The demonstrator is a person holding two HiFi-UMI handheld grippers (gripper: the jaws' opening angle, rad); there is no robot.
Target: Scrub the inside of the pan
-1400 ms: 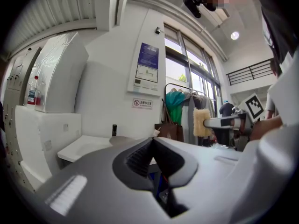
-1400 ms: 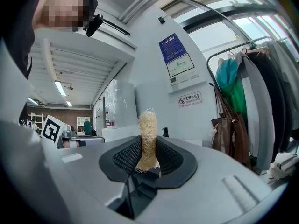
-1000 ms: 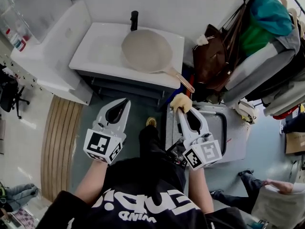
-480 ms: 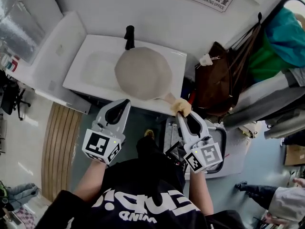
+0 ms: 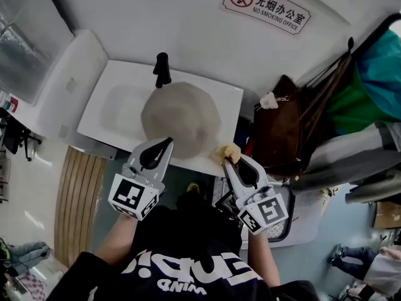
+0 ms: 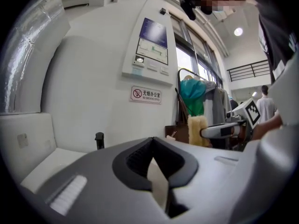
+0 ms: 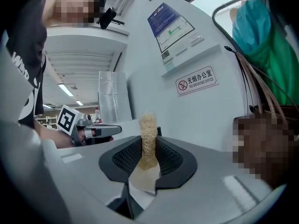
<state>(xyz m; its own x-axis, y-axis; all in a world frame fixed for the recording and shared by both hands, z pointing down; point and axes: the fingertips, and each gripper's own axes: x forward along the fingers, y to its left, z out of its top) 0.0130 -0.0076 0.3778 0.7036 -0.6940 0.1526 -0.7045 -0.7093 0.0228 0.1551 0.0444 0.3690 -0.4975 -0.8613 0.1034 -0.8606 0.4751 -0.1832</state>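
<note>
A round beige pan [image 5: 182, 119] lies in the white sink [image 5: 106, 102], below a black tap [image 5: 162, 69]. My right gripper [image 5: 227, 160] is shut on a yellowish fibrous scrub sponge [image 5: 227, 151], which sits at the pan's near right rim, over where the handle leaves it. In the right gripper view the sponge [image 7: 148, 139] stands upright between the jaws. My left gripper [image 5: 168, 141] is shut with nothing in it, just short of the pan's near edge. In the left gripper view its jaws meet, and the sponge [image 6: 198, 130] shows off to the right.
A brown bag [image 5: 276, 130] and hanging teal and green clothes [image 5: 369, 86] crowd the right side of the sink. A white counter [image 5: 62, 86] adjoins it on the left. A no-smoking sign [image 5: 266, 6] is on the wall behind. A slatted wooden mat [image 5: 78, 199] lies on the floor.
The sink and pan have come nearer in the view. Both grippers have closed in on the pan, and the sponge has gone from below the handle up to the pan's rim.
</note>
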